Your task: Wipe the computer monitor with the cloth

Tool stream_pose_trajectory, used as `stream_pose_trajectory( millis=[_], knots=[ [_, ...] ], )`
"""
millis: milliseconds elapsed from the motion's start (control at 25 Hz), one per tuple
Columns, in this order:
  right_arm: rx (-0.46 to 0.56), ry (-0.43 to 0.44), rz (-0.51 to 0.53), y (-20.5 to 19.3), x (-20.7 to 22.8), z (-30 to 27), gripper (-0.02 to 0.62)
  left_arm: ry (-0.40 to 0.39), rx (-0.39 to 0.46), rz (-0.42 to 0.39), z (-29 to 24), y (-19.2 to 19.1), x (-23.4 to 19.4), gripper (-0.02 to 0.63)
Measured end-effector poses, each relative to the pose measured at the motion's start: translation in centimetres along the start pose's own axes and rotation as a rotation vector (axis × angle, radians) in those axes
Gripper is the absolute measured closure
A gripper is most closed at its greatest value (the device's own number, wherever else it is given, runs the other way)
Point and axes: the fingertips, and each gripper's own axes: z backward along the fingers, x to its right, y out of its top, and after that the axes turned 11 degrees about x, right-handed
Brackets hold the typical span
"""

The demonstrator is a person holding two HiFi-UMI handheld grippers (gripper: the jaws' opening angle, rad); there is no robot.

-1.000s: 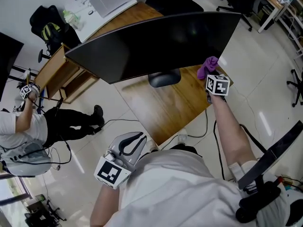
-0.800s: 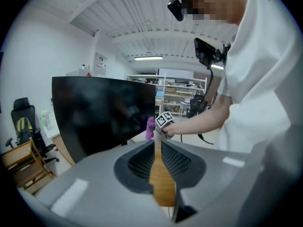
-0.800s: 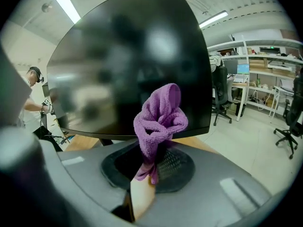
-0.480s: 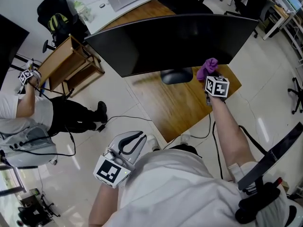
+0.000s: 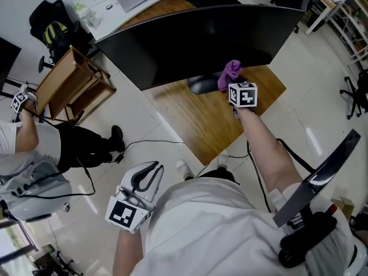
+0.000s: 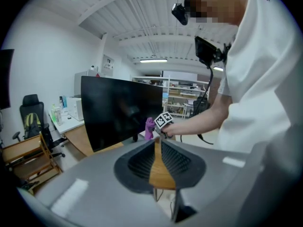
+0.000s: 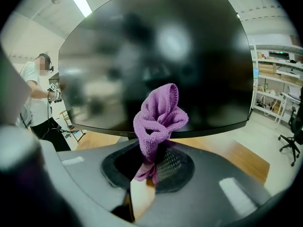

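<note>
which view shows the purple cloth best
The right gripper view: the purple cloth fills the middle, bunched and pinched by the right gripper, jaws shut, before the monitor. The head view shows only a small bunch beyond that gripper; the left gripper view, a tiny distant speck.

Wearer: white short-sleeved T-shirt point(image 5: 213, 229); black camera point(image 6: 180, 12) on a head mount; black box point(image 6: 208, 51) at the chest.

Tools: left gripper point(image 6: 157, 143) has a matte grey shell, black ribbed pads point(image 6: 139, 162), and a marker cube point(image 5: 125, 214) in black-and-white squares. The right gripper point(image 7: 154, 157) has the same grey shell and dark ribbed lining; its cube point(image 5: 242, 94) is white with black squares.
</note>
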Motion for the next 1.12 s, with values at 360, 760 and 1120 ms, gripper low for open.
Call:
stream_pose_trajectory(
  millis=[360, 760, 1120],
  knots=[
    [-0.015, 0.037, 0.027, -0.2, -4.8, -1.0, 0.543, 0.02, 0.016, 0.014, 2.2, 0.0, -1.7, 0.541],
    [-0.032, 0.054, 0.044, -0.6, -8.6, -2.0, 0.545, 0.022, 0.025, 0.033, 4.1, -0.4, -3.8, 0.541],
    [-0.054, 0.075, 0.065, -1.3, -12.2, -2.9, 0.543, 0.026, 0.042, 0.043, 5.6, -0.7, -5.7, 0.541]
  ],
)
